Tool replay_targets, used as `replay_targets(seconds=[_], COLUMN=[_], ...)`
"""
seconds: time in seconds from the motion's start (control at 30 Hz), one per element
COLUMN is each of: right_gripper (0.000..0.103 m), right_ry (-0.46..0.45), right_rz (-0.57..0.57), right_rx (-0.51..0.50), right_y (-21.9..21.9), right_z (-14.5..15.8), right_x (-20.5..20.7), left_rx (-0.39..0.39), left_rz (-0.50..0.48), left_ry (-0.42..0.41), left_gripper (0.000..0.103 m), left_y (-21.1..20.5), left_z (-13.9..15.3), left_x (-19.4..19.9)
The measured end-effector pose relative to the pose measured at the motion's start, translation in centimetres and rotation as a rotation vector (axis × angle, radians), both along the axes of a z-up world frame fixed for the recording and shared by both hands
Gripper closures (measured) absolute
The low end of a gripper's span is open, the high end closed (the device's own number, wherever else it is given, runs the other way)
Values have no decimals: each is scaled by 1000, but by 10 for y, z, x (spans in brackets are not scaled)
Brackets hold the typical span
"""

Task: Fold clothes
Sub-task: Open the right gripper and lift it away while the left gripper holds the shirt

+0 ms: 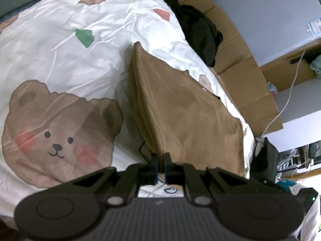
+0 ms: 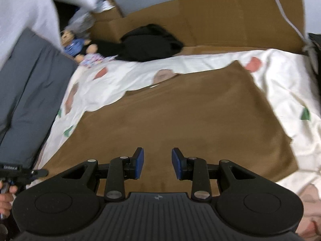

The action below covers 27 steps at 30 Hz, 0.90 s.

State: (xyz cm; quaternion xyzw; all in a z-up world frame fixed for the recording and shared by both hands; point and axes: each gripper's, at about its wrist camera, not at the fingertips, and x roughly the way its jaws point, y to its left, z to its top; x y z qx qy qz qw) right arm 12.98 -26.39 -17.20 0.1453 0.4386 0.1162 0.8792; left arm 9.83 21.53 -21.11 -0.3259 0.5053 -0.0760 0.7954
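Left tool, bottom centre: pinched on the near corner of the brown garment. Best kept lifted and taut. Right tool: half-wide, empty, above the garment. Should take the near edge. Garment spread mid-frame on the bear-print bed; black clothing beyond.

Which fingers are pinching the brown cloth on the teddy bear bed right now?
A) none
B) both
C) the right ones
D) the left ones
D: the left gripper is shut on an edge of the brown cloth and lifts it, while the right gripper hangs open above the cloth with nothing between its fingers.
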Motion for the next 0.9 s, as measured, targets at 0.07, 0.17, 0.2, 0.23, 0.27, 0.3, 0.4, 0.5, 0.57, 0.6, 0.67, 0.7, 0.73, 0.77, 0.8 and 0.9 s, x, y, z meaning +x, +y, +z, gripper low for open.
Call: replay_targets(seconds=[0.07,0.17,0.2,0.23,0.27,0.3,0.4,0.5,0.57,0.6,0.67,0.7,0.73,0.77,0.8,0.9], right_gripper=[68,68,68,68,68,68,68,68,68,68,68,68,68,68,68,68], right_ry=[-1,-2,-4,-6,-10,-13,-23,-34,-42,-46,-56,-61,-66,-70,-70,-67], right_rz=[24,57,66,74,85,95,127,166,188,196,218,232,246,258,267,291], right_rx=[-8,-22,-27,-31,-37,-42,-52,-56,-61,-64,-76,-82,-90,-99,-104,-117], right_y=[11,27,32,35,41,45,58,69,78,82,91,97,102,108,113,127], right_z=[0,0,0,1,1,1,2,0,-1,-2,-4,-5,-6,-8,-10,-14], right_x=[-1,-2,-2,-3,-3,-3,-5,-8,-10,-11,-13,-15,-16,-17,-18,-20], left_rx=[-4,-9,-10,-10,-10,-8,-12,-25,-30,-40,-49,-41,-33,-31,-32,-17], left_rz=[-3,-4,-4,-5,-5,-8,-16,-19,-20,-16,-10,-12,-15,-18,-18,-12], left_ry=[-7,-19,-23,-25,-28,-30,-33,-35,-40,-46,-54,-59,-63,-59,-54,-32], left_gripper=[98,98,98,98,98,98,98,98,103,103,103,103,103,103,103,103], left_y=[1,1,1,1,1,0,-1,-1,1,3,5,5,5,5,5,7], left_z=[3,7,8,10,11,12,14,16,16,18,20,22,23,21,19,9], left_x=[0,0,0,0,0,0,0,0,0,0,-1,-1,-1,0,0,-1])
